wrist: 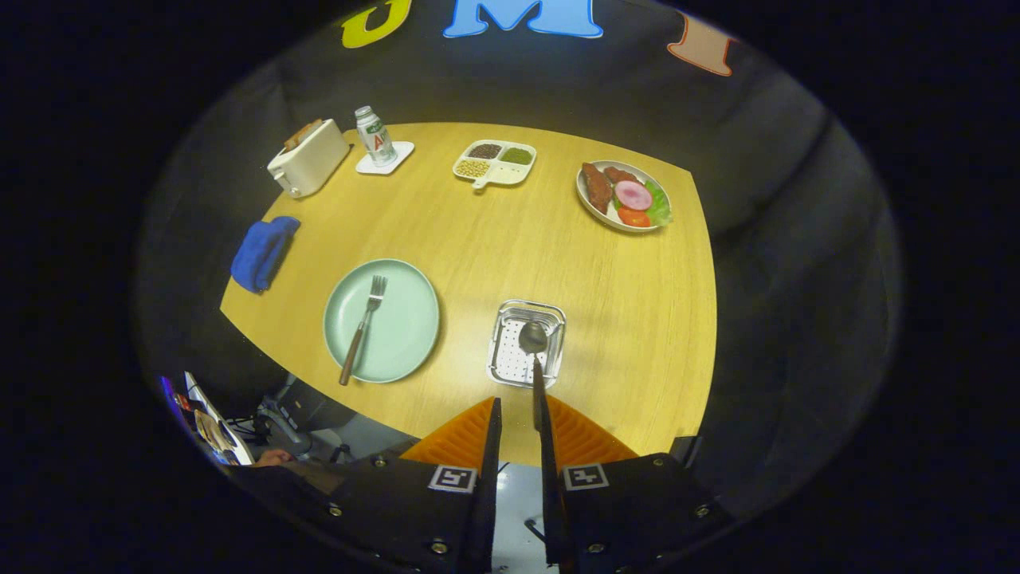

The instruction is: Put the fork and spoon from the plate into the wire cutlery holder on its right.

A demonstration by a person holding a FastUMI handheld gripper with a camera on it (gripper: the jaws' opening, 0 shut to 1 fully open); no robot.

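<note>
A round wooden desk fills the scene, seen from above through the hand-held gripper. Its two fingers stand close together, a narrow gap between them, and the slim handle of a spoon rises out of that gap. Whether both fingers truly press on the handle cannot be told from here. The spoon's bowl hangs directly over the wire cutlery holder, a small square basket with a perforated floor, which sits on the desk just ahead of the fingers.

To the holder's left lies a pale green plate. A fork with a brown handle rests on it, tines pointing away from the gripper.

Judging by this layout, the step in hand is lowering the spoon into the holder. Doing it well likely means keeping the bowl centred inside the basket's rim, descending straight, and parting the fingers only once the spoon is inside, so it does not tip out over the wire edge.

Farther off stand a toaster, a bottle on a coaster, a divided dish of beans, a plate of food and a blue cloth.
</note>
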